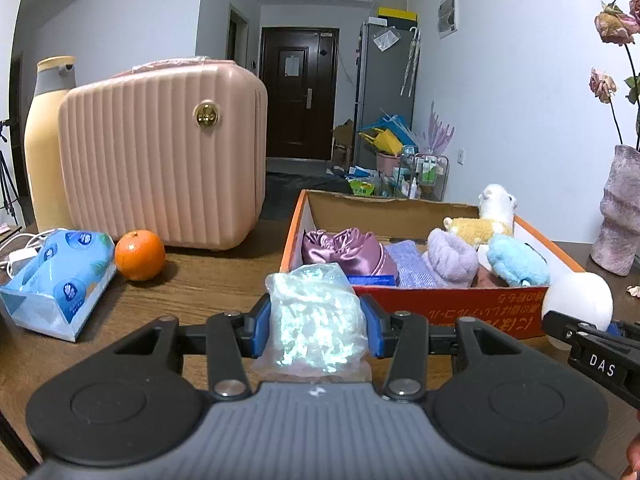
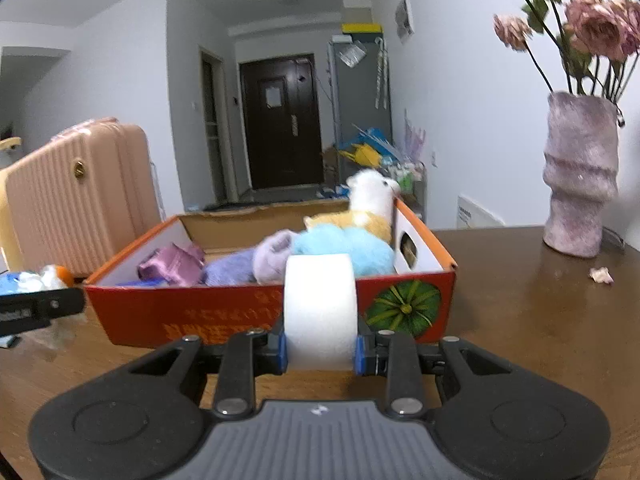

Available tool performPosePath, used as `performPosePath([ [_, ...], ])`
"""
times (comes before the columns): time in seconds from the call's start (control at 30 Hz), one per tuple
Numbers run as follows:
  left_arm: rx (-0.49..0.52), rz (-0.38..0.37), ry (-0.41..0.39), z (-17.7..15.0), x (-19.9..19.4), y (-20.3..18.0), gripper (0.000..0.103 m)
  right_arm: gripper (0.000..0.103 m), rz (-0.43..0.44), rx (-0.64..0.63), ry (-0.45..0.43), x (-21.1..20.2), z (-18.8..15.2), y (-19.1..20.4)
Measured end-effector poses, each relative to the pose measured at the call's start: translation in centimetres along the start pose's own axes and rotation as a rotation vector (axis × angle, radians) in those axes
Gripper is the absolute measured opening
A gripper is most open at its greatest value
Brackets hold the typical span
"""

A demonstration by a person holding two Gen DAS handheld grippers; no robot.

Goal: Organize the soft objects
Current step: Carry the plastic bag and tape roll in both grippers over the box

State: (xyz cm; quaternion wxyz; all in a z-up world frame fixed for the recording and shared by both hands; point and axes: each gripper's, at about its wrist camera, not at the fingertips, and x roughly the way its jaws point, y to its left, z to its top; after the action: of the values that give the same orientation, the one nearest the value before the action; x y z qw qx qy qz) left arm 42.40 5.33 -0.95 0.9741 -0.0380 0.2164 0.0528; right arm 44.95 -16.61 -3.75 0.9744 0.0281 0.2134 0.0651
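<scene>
Left tool clamped shut; right tool clamped shut.

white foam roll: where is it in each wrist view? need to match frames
Left wrist view: the white cylindrical foam roll sits at the right edge, in front of the orange cardboard box's near right corner, gripped by the right tongs.
Right wrist view: the roll is bottom centre, clamped between the right tongs.
Shared landmark: the box with soft toys inside.
</scene>
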Motion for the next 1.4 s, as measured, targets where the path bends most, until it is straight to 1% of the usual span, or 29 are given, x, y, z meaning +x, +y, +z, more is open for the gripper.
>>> performPosePath([
  [0.27, -0.015, -0.004, -0.066, 1.3, -0.8, -0.4, 0.046, 0.028, 0.041, -0.027, -0.074, -0.2, 0.9, 1.2],
  [0.6, -0.024, -0.002, -0.099, 2.5, 1.1, -2.0, 0.046, 0.028, 0.063, -0.023, -0.116, 2.1, 2.4, 1.7],
  [1.17, -0.056, 0.004, -0.150, 5.7, 6.3, -4.3, 0.047, 0.028, 0.058, -0.044, -0.166, 7.7, 5.3, 1.5],
  [1.4, -0.056, 0.025, -0.141, 5.9, 8.8, -4.9, 0.047, 0.029, 0.032, -0.065, -0.181, 9.9, 6.3, 1.2],
])
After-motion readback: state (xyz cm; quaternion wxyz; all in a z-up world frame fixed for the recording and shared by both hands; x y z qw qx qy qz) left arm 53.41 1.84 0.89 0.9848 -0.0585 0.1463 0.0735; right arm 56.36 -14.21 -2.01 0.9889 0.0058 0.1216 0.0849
